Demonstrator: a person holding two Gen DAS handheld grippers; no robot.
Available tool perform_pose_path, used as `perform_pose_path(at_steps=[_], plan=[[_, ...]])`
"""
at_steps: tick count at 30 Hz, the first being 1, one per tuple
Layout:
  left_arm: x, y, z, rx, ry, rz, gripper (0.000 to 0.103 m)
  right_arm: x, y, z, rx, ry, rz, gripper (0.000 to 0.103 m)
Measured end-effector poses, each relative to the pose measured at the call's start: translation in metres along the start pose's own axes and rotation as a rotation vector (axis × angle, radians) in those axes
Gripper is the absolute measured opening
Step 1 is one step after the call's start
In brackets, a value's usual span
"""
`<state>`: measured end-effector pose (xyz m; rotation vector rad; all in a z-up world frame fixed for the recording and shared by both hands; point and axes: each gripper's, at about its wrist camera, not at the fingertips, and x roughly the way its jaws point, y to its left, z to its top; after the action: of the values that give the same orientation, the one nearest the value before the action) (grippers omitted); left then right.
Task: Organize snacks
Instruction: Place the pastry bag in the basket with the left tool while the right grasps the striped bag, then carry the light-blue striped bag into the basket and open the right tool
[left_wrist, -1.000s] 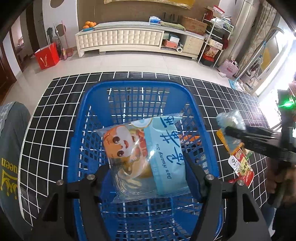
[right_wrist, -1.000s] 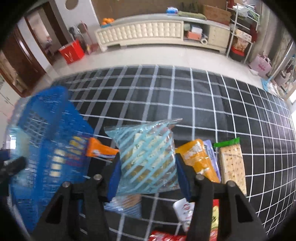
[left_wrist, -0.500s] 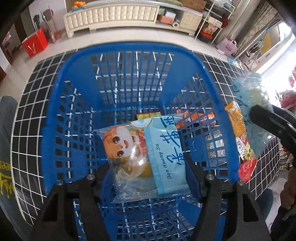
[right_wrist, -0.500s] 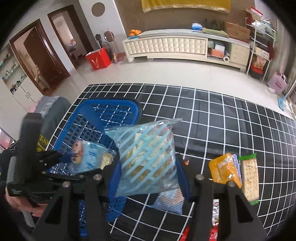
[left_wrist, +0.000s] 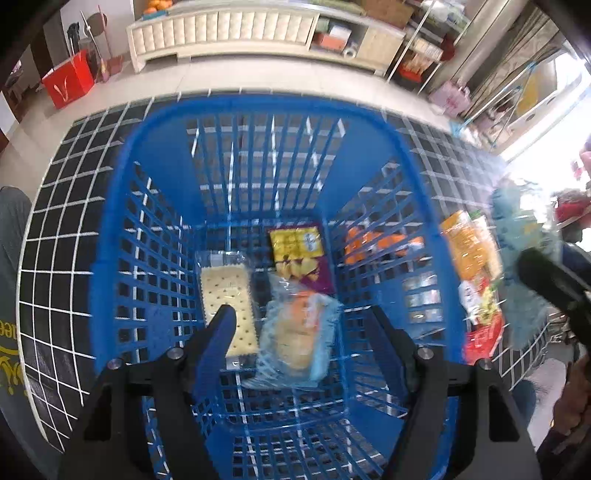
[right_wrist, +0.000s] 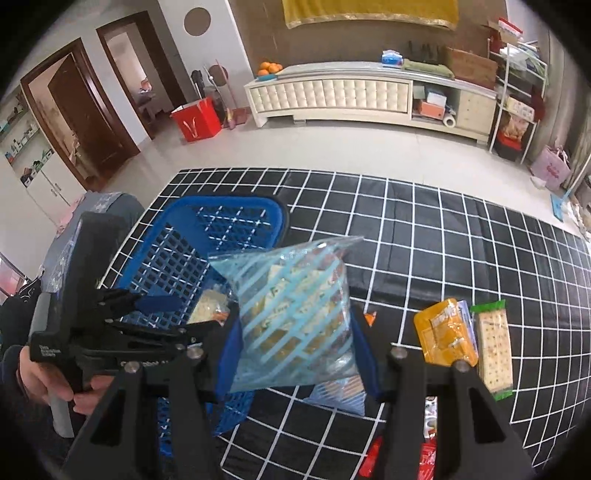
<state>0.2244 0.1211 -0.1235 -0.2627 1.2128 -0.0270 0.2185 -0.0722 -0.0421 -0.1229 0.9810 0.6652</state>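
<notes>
My left gripper (left_wrist: 301, 325) is open and empty above the blue basket (left_wrist: 122, 192). The cartoon-face snack bag (left_wrist: 299, 338) lies blurred on the basket floor beside a cracker pack (left_wrist: 227, 299) and a yellow-purple packet (left_wrist: 299, 254). My right gripper (right_wrist: 295, 325) is shut on a blue-striped snack bag (right_wrist: 295, 314), held in the air just right of the basket (right_wrist: 207, 240). The left gripper (right_wrist: 155, 314) shows in the right wrist view over the basket. The striped bag also shows blurred in the left wrist view (left_wrist: 517, 258).
Loose snacks lie on the black grid mat (right_wrist: 443, 240) right of the basket: an orange packet (right_wrist: 443, 336), a green-edged cracker pack (right_wrist: 493, 347), red packets (right_wrist: 424, 458). A grey chair (left_wrist: 11, 258) stands left. A white cabinet (right_wrist: 351, 96) is far behind.
My left gripper opened and the cartoon-face bag dropped into the basket. My right gripper carried the striped bag up and left, close to the basket's right side.
</notes>
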Motion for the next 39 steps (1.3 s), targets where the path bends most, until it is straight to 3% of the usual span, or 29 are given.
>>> perform_pose_path(at_steps=[8,18,28,39], plan=[[-0.069,0.003,-0.024,0.030,-0.137,0.015,0.070,-0.019,0.034,0.003,-0.041,-0.031,0.010,0.059],[-0.140,0.041,-0.043,0.008,-0.279,0.064,0.070,-0.021,0.084,0.013,-0.097,-0.040,0.048,0.059],[-0.130,0.068,-0.037,-0.036,-0.273,0.078,0.070,0.019,0.102,0.027,-0.115,0.031,0.049,0.059],[-0.087,0.093,-0.022,-0.065,-0.220,0.076,0.070,0.095,0.096,0.036,-0.109,0.169,0.013,0.059]])
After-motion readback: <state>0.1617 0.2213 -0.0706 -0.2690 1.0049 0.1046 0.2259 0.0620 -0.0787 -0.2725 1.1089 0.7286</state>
